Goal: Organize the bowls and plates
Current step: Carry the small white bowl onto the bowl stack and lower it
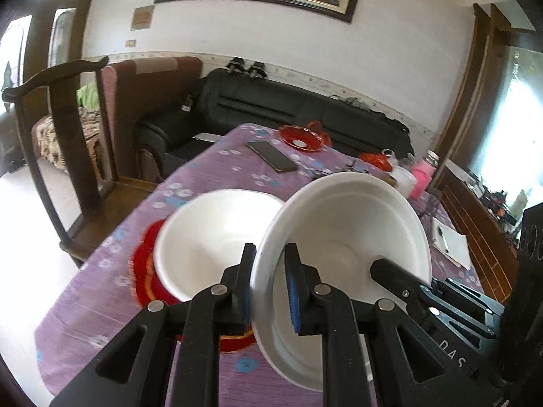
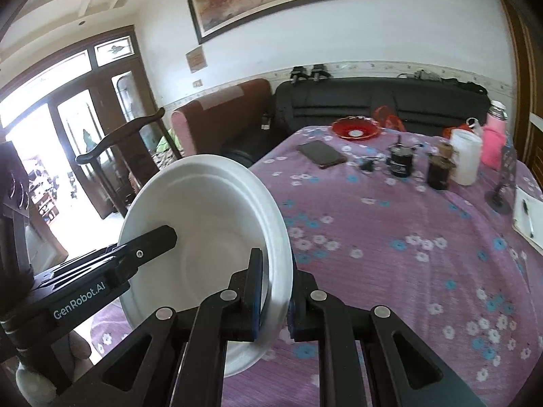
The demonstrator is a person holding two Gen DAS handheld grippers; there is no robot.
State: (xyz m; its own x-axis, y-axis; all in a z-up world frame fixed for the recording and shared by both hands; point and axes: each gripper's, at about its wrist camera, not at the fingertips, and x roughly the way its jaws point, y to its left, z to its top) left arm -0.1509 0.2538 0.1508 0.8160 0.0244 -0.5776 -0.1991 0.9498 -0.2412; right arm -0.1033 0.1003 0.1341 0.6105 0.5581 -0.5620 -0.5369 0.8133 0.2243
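A white bowl (image 1: 342, 237) is gripped on opposite sides of its rim and held tilted above the purple flowered tablecloth (image 2: 390, 237) — the left gripper (image 1: 269, 288) is clamped narrow on one edge, the right gripper (image 2: 276, 291) on the other, each with one pad inside the rim and one outside. Only in the left wrist view is a second white bowl (image 1: 217, 237) seen, resting on a red mat (image 1: 142, 271) just left of the held one. Only in the right wrist view are the dark jars (image 2: 400, 161), a white container (image 2: 465, 157) and a pink bottle (image 2: 493, 142) shown clearly at the table's far side; in the left view they are mostly hidden behind the lifted bowl. A red dish (image 2: 355, 129) and a dark phone (image 2: 322, 154) are caught by both. The near tablecloth is blurred, the held bowl's underside is hidden, and the notepad (image 2: 529, 217) is cut off at the frame edge.
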